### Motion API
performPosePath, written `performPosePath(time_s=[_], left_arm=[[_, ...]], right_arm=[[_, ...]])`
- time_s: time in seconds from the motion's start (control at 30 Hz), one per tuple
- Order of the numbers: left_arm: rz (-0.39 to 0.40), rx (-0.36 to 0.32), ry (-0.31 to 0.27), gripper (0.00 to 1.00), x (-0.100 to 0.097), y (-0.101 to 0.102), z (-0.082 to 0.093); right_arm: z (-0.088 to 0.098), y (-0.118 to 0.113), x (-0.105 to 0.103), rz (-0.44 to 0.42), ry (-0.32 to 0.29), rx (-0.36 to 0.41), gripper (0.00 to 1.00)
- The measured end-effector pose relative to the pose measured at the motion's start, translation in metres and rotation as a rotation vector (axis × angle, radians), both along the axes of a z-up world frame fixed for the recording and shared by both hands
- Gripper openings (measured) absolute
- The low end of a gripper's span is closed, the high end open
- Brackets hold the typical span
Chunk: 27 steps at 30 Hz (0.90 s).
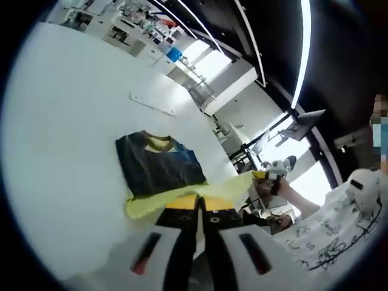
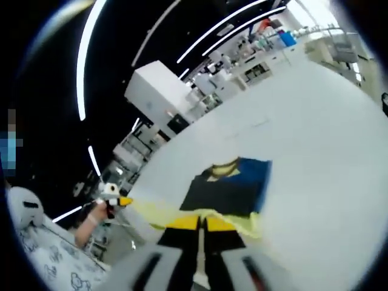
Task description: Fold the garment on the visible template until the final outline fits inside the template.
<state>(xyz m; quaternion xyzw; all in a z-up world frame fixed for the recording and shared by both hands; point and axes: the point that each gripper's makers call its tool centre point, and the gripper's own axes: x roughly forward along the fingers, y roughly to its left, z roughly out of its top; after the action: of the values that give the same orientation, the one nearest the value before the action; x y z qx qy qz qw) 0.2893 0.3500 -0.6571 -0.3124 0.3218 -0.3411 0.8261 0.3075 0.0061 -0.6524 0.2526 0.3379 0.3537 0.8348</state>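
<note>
Where the left gripper view looks out over a white table [image 1: 66,121], the following are recorded.

Item 1: left gripper [image 1: 201,209]. Jaws drawn together, clamped on the near yellow hem of the garment [image 1: 160,167]. Orange-yellow fingertips [image 1: 182,203] sit at the cloth's edge.

Item 2: garment. Dark navy panel with a blue patch and a yellow collar, lying flat on the table just beyond the left fingers. A pale yellow band of it runs along the near side, stretched from those fingers out to the right.

Item 3: right gripper [image 1: 262,176], seen from the left gripper view at the far right end of the yellow band, held in a person's hand [image 1: 270,185]; patterned white sleeve [image 1: 330,227] behind it.

Item 4: right gripper [image 2: 202,223], own view. Jaws closed, pinching the yellow edge of the garment [image 2: 233,185], whose dark panel lies just ahead of the fingers.

Item 5: left gripper [image 2: 118,200], seen at the left of the right gripper view, at the other end of the yellow strip, held by a hand [image 2: 97,215].

Item 6: template. Its outline on the table cannot be made out.
</note>
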Motion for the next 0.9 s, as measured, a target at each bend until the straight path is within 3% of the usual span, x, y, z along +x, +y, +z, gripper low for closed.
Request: performPosePath(time_s=[0.2,0.47,0.73,0.9], left_arm=[[0.062,-0.02,-0.034,0.0,0.062,0.006,-0.002],[0.199,-0.108,-0.023,0.0,0.125,0.006,-0.023],[0.278,-0.131,0.005,0.0,0.163,0.008,-0.051],[0.324,-0.13,0.033,0.0,0.163,-0.014,-0.071]], right_arm=[[0.0,0.004,0.059,-0.009,-0.048,-0.015,0.0],[-0.035,0.0,0.129,-0.088,-0.049,-0.062,0.0],[-0.075,0.0,0.175,-0.137,0.003,-0.082,0.0],[-0.102,0.002,0.183,-0.13,0.046,-0.121,0.0]])
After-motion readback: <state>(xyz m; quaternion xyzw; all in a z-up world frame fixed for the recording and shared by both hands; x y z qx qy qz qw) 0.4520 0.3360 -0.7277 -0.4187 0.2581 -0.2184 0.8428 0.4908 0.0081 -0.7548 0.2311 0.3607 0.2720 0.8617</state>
